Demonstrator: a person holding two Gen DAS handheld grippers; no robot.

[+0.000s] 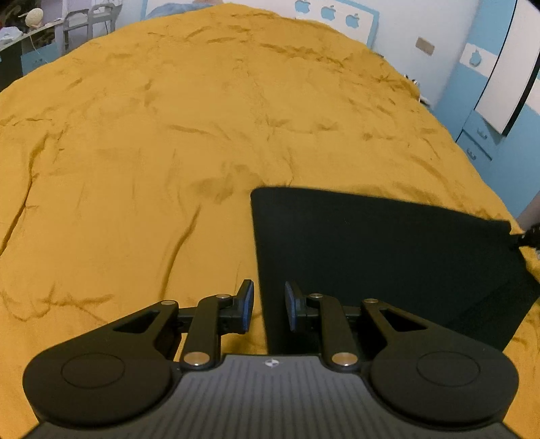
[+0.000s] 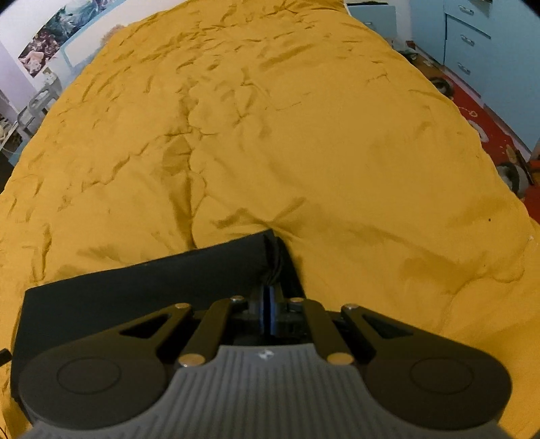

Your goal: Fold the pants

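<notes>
On the wrinkled mustard-yellow bedspread (image 1: pixel 168 152) lie the black pants (image 1: pixel 388 263), folded into a flat, smooth, matte rectangle. No writing can be read; pale apple-shaped cutouts (image 1: pixel 329 13) mark the blue wall panel beyond. The left gripper (image 1: pixel 269 305) hangs with its blue-padded jaws apart, straddling the pants' left edge without pressing it. The right gripper (image 2: pixel 269 312) has its jaws pinched together on the pants' bunched right corner (image 2: pixel 273 263).

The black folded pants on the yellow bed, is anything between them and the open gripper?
Nothing visible is in the way. The left gripper sits open right at the edge of the black folded pants, with only yellow bedspread beside them.
</notes>
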